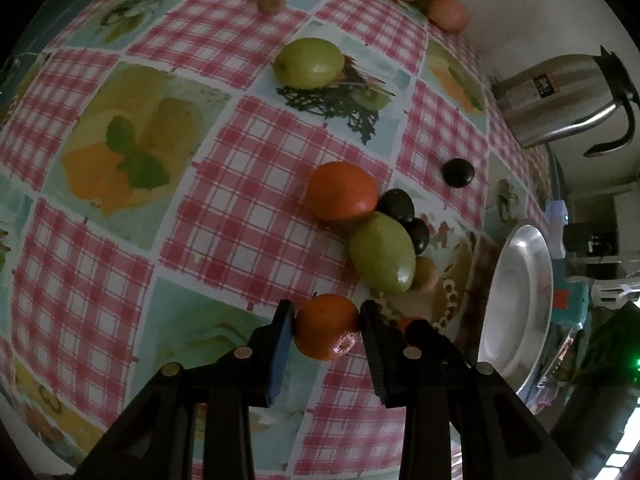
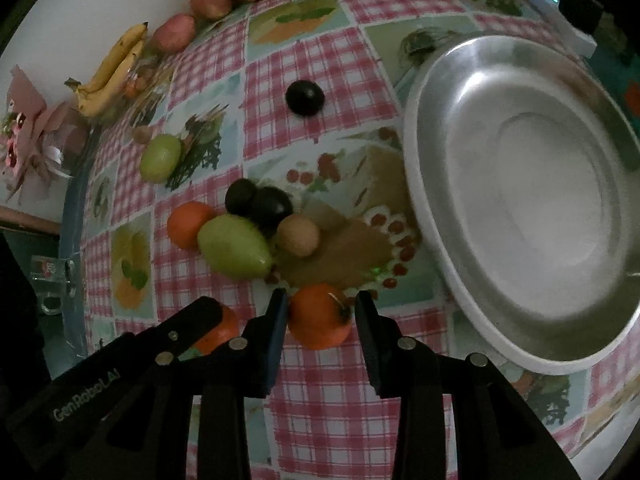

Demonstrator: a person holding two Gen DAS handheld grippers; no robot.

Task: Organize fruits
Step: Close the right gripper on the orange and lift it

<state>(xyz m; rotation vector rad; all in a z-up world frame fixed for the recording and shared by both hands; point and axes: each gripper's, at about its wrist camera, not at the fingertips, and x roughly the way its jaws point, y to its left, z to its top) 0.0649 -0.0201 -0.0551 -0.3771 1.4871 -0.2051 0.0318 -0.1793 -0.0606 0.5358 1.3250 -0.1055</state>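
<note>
In the left wrist view my left gripper (image 1: 326, 312) is shut on an orange (image 1: 326, 326), low over the checked tablecloth. My right gripper (image 2: 322, 300) is shut on a second orange (image 2: 320, 316) right beside it. The left gripper's black body (image 2: 188, 324) shows at the lower left of the right wrist view. Just beyond both lies a cluster: a third orange (image 1: 342, 190), a green fruit (image 1: 382, 258), two dark fruits (image 2: 260, 202) and a brown kiwi (image 2: 298, 236). A steel plate (image 2: 424, 184) stands to the right.
A lone dark fruit (image 2: 305, 97) and another green fruit (image 2: 160, 158) lie farther off. Bananas (image 2: 112, 72) and several reddish fruits (image 2: 212, 0) line the far edge by the wall. A steel kettle (image 1: 560, 100) stands beyond the plate.
</note>
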